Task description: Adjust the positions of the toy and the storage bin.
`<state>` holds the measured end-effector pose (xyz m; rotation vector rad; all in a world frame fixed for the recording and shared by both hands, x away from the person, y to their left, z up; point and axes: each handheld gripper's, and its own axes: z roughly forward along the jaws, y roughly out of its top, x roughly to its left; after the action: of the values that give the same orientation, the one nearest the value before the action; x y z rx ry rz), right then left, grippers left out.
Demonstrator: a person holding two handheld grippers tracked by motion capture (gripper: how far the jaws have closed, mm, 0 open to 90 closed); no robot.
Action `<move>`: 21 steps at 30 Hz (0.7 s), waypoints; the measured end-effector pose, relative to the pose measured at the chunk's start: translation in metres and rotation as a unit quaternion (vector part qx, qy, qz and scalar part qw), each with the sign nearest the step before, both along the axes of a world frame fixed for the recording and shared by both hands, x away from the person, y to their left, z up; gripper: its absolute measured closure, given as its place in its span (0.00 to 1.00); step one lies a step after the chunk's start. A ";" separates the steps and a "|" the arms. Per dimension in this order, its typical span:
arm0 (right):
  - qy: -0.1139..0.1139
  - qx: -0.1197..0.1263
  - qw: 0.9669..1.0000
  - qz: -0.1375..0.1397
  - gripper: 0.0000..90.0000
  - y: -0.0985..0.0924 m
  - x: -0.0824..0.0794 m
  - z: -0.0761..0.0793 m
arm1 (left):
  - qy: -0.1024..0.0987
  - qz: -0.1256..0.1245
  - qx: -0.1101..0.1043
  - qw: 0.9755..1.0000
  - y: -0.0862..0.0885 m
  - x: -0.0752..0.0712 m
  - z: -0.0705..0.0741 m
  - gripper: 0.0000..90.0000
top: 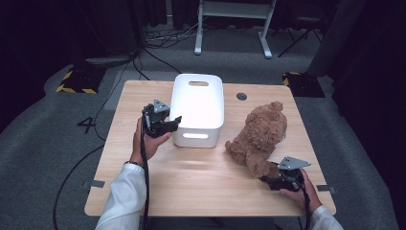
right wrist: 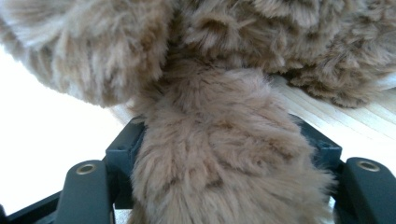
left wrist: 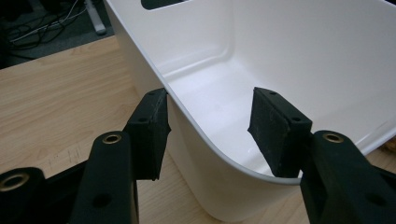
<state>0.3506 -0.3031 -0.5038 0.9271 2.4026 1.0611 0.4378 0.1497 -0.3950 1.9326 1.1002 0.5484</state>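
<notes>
Risk at the bin: your left gripper [top: 173,122] pinches only the thin rounded corner of the white bin [top: 198,91]; if you lift or drag from there, the smooth wall may slide out of the pads or the bin may tip toward you.
Risk at the bear: your right gripper [top: 274,173] has one soft limb of the teddy bear [top: 262,129]; plush compresses, so a quick lift could let it pull free, or the body could swing and knock the bin.
Left jaws: closed on the bin's rim, one pad outside the wall, the other inside the bin, as the left gripper view shows [left wrist: 205,135].
Right jaws: clamped on the bear's limb, fur bulging between and over both pads [right wrist: 224,154].
Bin position: on the wooden table [top: 201,182], far-middle, just right of your left hand, its inside bare.
Bear position: sitting on the table right of the bin, near it but apart, its gripped limb reaching toward you.
</notes>
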 end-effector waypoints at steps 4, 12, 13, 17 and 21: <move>0.001 0.000 1.000 -0.001 0.37 0.000 0.000 0.000 | 0.000 -0.011 0.002 1.000 -0.005 -0.007 0.000 0.52; 0.003 0.001 1.000 -0.001 0.37 -0.001 0.001 0.000 | -0.003 -0.029 -0.007 1.000 -0.011 -0.021 -0.001 0.52; 0.003 0.001 1.000 -0.001 0.37 -0.001 0.001 0.000 | -0.002 -0.030 -0.007 1.000 -0.011 -0.022 -0.001 0.52; 0.002 0.000 1.000 -0.001 0.37 -0.002 0.001 0.000 | -0.002 -0.033 -0.006 0.999 -0.015 -0.029 -0.001 0.52; 0.002 0.001 1.000 -0.003 0.37 -0.004 0.001 0.000 | 0.000 -0.043 -0.009 0.999 -0.019 -0.037 -0.002 0.50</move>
<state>0.3516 -0.3071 -0.5038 0.9373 2.4018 1.0600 0.4004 0.1306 -0.3966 1.9547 1.0144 0.4905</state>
